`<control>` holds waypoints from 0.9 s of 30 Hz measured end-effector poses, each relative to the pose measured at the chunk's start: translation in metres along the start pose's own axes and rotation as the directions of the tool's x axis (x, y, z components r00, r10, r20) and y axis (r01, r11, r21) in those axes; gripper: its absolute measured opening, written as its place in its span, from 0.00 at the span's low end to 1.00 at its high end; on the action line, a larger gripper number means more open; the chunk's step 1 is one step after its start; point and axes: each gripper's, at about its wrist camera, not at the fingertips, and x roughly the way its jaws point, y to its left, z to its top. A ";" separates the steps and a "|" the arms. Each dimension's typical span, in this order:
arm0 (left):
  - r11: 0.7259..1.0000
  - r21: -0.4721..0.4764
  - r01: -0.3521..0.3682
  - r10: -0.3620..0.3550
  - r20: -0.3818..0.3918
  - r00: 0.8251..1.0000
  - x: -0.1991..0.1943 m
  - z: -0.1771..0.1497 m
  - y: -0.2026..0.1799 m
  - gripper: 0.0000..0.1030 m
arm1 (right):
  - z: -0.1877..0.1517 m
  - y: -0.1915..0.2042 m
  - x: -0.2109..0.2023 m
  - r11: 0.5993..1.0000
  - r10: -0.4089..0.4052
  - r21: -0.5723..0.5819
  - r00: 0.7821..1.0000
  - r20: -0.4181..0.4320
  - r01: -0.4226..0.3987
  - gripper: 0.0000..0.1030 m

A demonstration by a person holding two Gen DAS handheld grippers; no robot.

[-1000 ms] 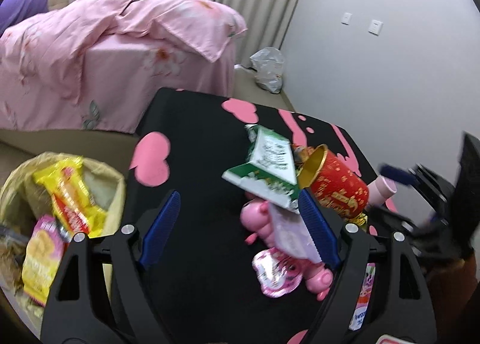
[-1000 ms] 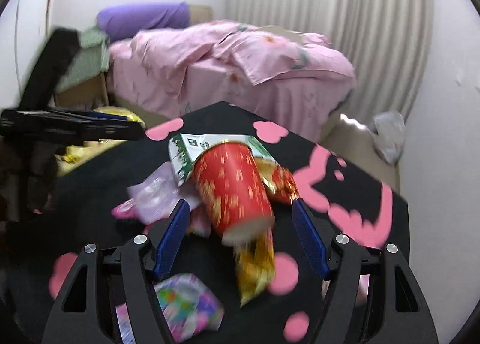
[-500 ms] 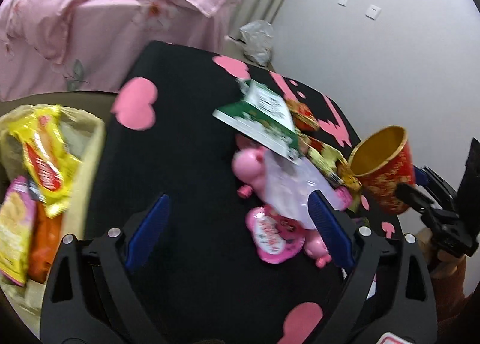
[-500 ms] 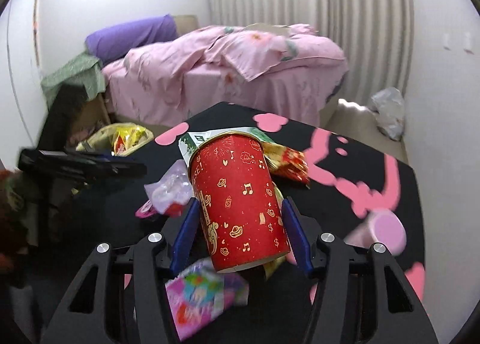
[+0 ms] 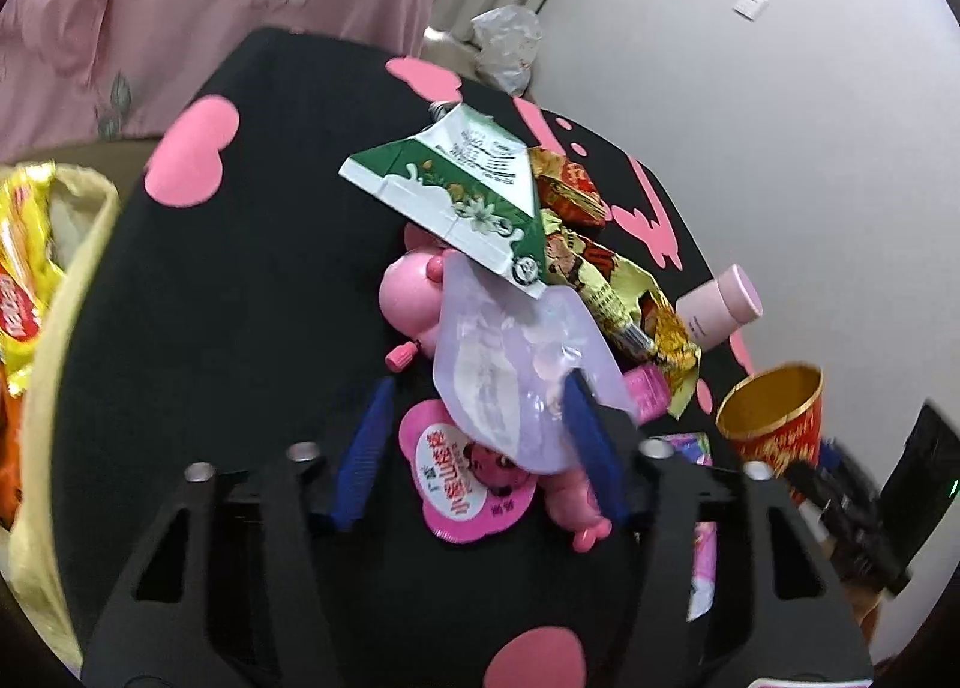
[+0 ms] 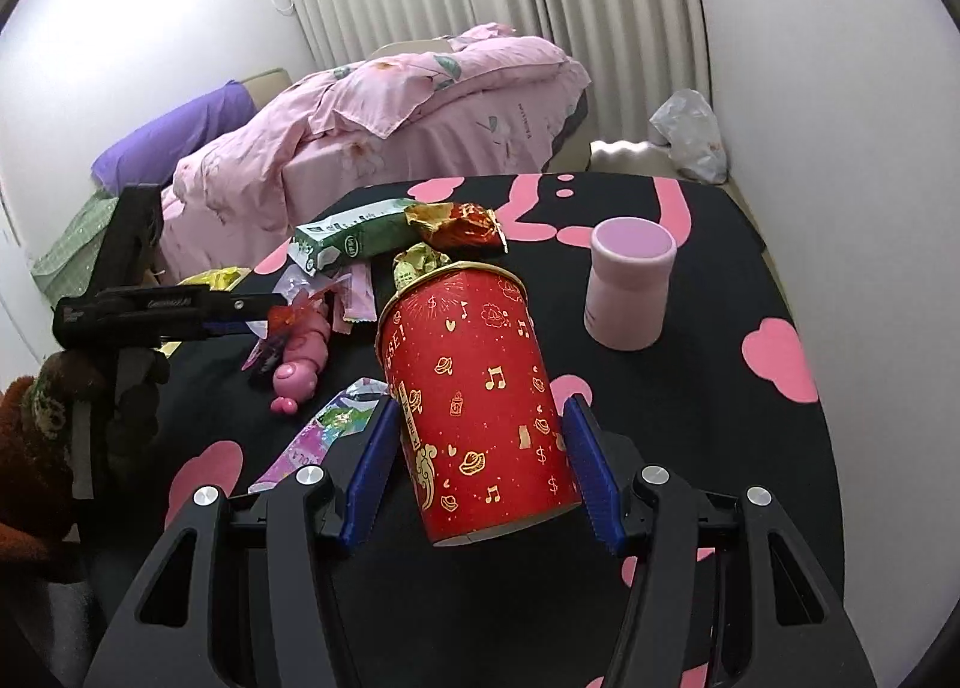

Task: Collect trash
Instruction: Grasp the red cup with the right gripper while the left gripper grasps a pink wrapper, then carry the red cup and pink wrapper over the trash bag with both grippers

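Right gripper (image 6: 480,463): its blue pads were clamped on the sides of the red paper cup (image 6: 480,406), which was held tilted above the bench (image 6: 720,424), open rim pointing away from the camera.
Left gripper (image 5: 477,445): its jaws had just been closing; they stood partly apart over the trash pile, with the clear lilac pouch (image 5: 516,370) and the pink flower-shaped wrapper (image 5: 468,484) between them. The right pad overlapped the pouch's edge, but whether the pads pressed on anything could not be told.
Trash pile: a green-and-white carton (image 5: 456,196) lay on top, overlapping the pouch; red and yellow foil wrappers (image 5: 600,262) lay just beside it, and a pink pig toy (image 5: 414,298) was partly under the pouch.
Pink bottle (image 6: 629,283): stood upright on the bench, apart from the pile.
Trash bag (image 5: 66,340): beside the bench's left edge in the left wrist view, holding yellow snack packets (image 5: 24,268).
Background: a bed with a pink quilt (image 6: 420,105).
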 end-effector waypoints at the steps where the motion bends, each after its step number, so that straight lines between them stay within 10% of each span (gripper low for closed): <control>1: 1.000 -0.011 0.005 -0.005 -0.006 1.000 0.002 0.001 0.001 0.39 | 0.000 0.001 0.001 1.000 -0.005 -0.005 1.000 0.001 0.005 0.52; 8: 0.997 0.070 0.021 -0.023 0.031 0.999 -0.015 -0.009 -0.011 0.07 | 0.000 0.021 0.010 0.998 -0.005 -0.067 1.000 -0.001 0.005 0.52; 27: 0.969 0.184 -0.163 0.120 0.226 0.967 -0.105 -0.039 -0.013 0.05 | 0.011 0.053 -0.008 0.990 0.019 -0.140 0.999 0.034 -0.015 0.52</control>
